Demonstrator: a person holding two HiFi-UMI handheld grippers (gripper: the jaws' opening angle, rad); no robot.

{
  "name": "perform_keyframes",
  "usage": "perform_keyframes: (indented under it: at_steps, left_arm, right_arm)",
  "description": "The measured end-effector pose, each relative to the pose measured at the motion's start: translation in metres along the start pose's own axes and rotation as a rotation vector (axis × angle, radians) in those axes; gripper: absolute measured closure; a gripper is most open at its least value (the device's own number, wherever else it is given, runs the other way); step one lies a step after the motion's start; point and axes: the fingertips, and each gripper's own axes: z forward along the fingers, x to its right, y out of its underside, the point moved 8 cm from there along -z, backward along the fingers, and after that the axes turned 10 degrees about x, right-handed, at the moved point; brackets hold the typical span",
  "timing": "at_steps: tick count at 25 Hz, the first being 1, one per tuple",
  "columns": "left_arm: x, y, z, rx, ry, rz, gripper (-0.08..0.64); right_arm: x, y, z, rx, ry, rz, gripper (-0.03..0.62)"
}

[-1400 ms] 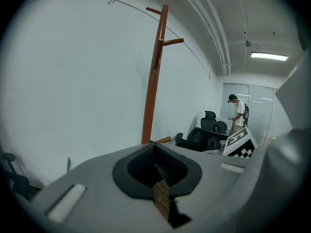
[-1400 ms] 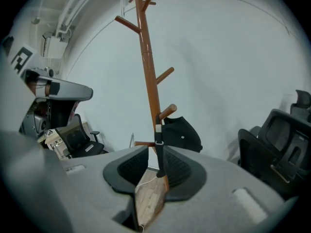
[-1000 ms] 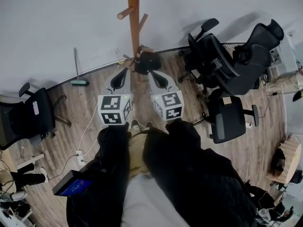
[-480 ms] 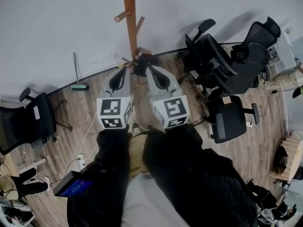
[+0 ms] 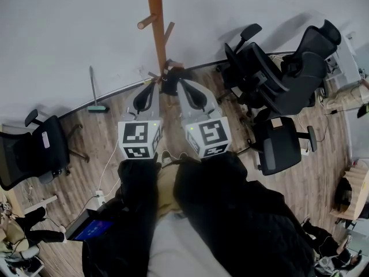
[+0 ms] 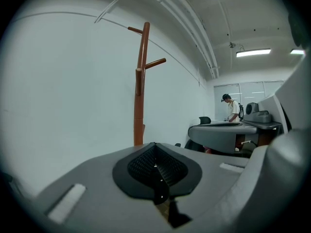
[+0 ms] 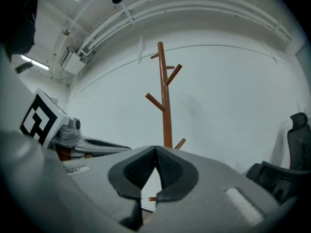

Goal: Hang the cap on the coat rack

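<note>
Little had shifted since the earlier frames: the left gripper, jaws pressed together on nothing, stayed before the upright coat rack. At the rack's foot lay the cap, a dark lump whose brim direction and long axis were unreadable. Just beside it, the right gripper had its pads meeting at the tips, empty too.

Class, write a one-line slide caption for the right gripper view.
Right gripper, jaws shut and empty, faces a bare wooden coat rack against a white wall.

I see my left gripper and right gripper as grey shells carrying black-and-white marker cubes. Sleeves are black and puffy. Trousers look tan, I think.
</note>
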Motion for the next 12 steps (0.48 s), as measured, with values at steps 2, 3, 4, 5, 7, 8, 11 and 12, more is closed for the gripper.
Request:
perform_keyframes:
  at_steps: [2,3,4,5,7,8,11,12]
  left_arm:
    - [-0.0004,-0.0001,0.0002,0.0,0.0,0.002,0.558]
    - [-0.0006,0.0,0.0005,0.0,0.0,0.002,0.558]
    - [-0.0007,0.0002,0.0007,-0.001,0.0,0.001,0.558]
    - [-0.0007,0.0004,0.0007,-0.001,0.0,0.001,0.558]
    - [-0.0006,0.0008,0.0003,-0.001,0.001,0.001,0.558]
    - [-0.0006,0.0012,-0.0001,-0.002,0.001,0.0,0.558]
    - [-0.0009,0.0026,-0.0017,-0.004,0.0,-0.003,0.558]
    - [-0.0011,0.0032,-0.002,-0.006,-0.001,-0.004,0.558]
  right_arm:
    - [0.0001,-0.0001,0.0008,0.001,0.0,0.0,0.592]
    - [0.0004,0.0,0.0012,0.001,0.001,0.0,0.592]
    - [0.0007,0.0003,0.0015,0.0,0.002,0.001,0.592]
    - [0.0009,0.0006,0.0016,-0.001,0.004,0.001,0.592]
    - [0.001,0.001,0.0014,-0.002,0.007,0.001,0.593]
    - [0.0008,0.0012,0.0012,-0.003,0.009,0.002,0.592]
    - [0.0,0.0023,0.0005,-0.004,0.012,0.003,0.594]
    - [-0.0001,0.0028,0.0004,-0.005,0.014,0.003,0.594]
